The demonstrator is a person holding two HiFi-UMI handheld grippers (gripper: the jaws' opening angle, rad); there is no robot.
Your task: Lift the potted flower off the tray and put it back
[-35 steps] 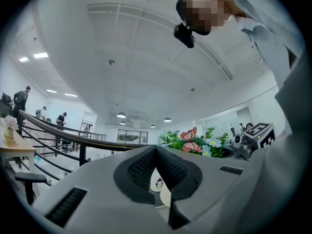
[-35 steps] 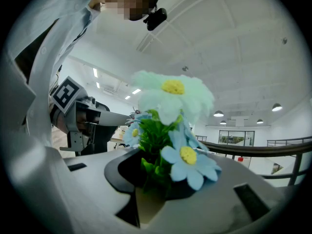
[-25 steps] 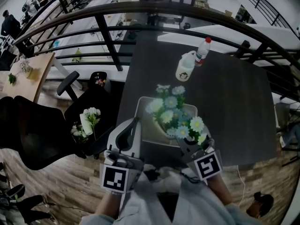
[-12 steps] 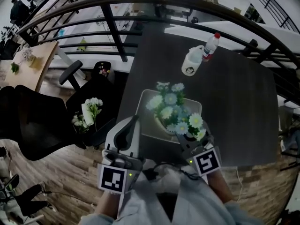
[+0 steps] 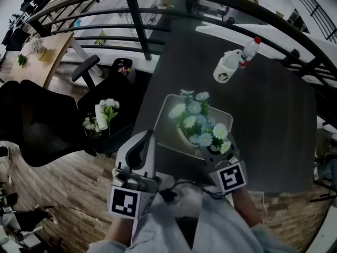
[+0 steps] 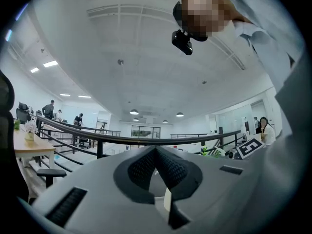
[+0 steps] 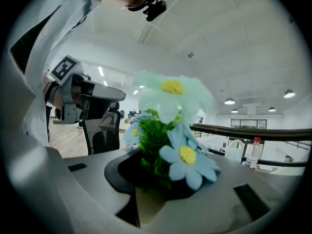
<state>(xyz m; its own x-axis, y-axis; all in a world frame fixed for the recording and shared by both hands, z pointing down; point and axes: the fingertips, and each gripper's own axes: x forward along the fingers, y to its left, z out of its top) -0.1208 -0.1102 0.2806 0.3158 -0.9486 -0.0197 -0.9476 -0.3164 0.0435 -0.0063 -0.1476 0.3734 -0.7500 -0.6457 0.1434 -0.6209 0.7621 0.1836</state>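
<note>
The dark grey desk bears a pale rectangular tray near its front left corner. Blue and white daisies in a cream pot stand over it; whether the pot touches the tray is unclear. The right gripper pinches the pot's near rim. The left gripper, pressed together and empty, hangs beside that corner. A white plastic jug and a red-capped clear bottle stand near the back edge.
</note>
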